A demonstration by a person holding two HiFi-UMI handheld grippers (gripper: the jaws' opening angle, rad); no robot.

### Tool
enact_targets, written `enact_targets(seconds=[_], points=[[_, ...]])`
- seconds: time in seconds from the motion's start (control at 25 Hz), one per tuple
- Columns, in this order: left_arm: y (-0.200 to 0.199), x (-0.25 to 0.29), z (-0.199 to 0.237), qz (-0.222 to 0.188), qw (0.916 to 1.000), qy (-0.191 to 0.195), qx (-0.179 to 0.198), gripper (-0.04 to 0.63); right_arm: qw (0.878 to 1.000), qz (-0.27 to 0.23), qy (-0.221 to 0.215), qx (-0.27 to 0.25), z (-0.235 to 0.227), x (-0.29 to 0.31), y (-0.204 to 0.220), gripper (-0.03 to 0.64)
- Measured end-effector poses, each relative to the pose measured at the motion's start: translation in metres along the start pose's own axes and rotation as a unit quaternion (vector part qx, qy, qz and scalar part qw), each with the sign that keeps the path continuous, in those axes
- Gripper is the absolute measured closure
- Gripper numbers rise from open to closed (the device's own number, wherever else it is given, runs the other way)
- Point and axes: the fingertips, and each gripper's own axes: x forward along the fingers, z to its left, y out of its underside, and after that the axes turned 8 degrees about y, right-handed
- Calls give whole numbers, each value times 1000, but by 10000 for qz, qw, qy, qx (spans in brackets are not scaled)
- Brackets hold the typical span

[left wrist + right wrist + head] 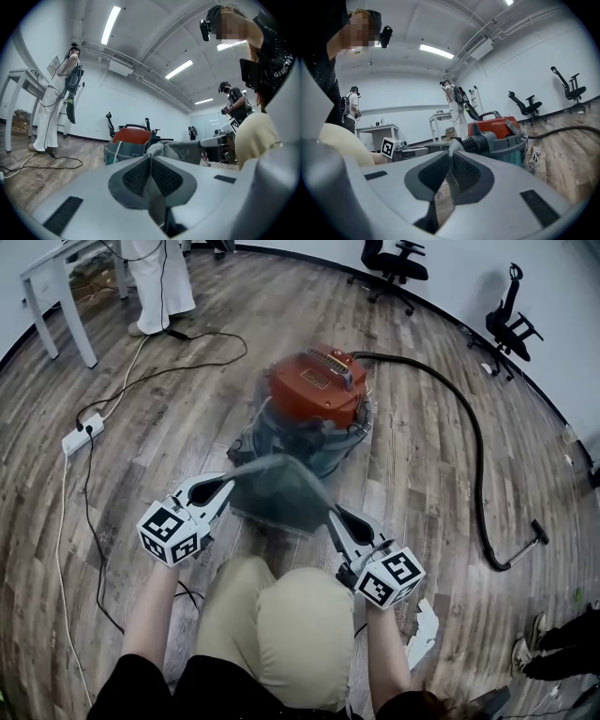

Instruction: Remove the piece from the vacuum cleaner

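Observation:
The vacuum cleaner [314, 395] has a red lid on a grey drum and stands on the wood floor ahead of my knees. A grey cloth filter piece [279, 491] hangs in front of it, stretched between my two grippers. My left gripper [228, 486] is shut on the cloth's left edge, my right gripper [330, 514] on its right edge. In the left gripper view the cloth [185, 151] runs out from the shut left gripper [150, 157], with the vacuum cleaner [131, 136] behind. In the right gripper view the right gripper [451, 154] pinches cloth beside the vacuum cleaner [497, 129].
A black hose [473, 442] loops from the vacuum to the right. A power strip [82, 434] and cables lie at left. A person [159, 282] stands by a white table [56, 277]; office chairs [394, 263] line the back. Someone's shoes [553, 643] are at the right.

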Motion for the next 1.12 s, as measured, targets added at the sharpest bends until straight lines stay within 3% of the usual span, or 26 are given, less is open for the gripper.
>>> enact_targets(seconds=[0.16, 0.32, 0.36, 0.44, 0.56, 0.64, 0.68, 0.72, 0.76, 0.92, 1.12], points=[[-3, -29, 2, -340, 9989, -35, -333, 568, 9991, -143, -242, 310, 6, -23, -1, 577], [-1, -36, -3, -203, 9992, 211, -268, 564, 9986, -291, -90, 425, -2, -26, 1, 575], [-5, -37, -1, -333, 9985, 219, -373, 542, 9974, -420, 27, 591, -6, -25, -2, 570], [-17, -40, 6, -761, 9949, 116, -659, 423, 9941, -654, 241, 837, -12, -25, -8, 466], [-31, -46, 10, -1064, 9924, -125, -611, 403, 9950, -656, 375, 647, -12, -23, -8, 436], [-30, -43, 5, -953, 9944, -137, -432, 441, 9949, -673, 193, 727, -8, -24, -9, 441], [-27, -40, 2, -849, 9957, -117, -362, 566, 9936, -697, 61, 886, -5, -25, -9, 475], [-23, -37, -2, -743, 9967, -73, -308, 586, 9921, -703, -45, 1036, -4, -27, -9, 543], [-20, -33, -6, -649, 9976, -10, -253, 586, 9915, -671, -121, 1106, -3, -28, -9, 600], [-16, -18, -19, -469, 9987, 183, -62, 586, 9966, -383, -167, 710, -3, -31, -2, 604], [-14, -8, -25, -421, 9987, 276, -64, 586, 9963, -450, -90, 725, -11, -35, -3, 605]])
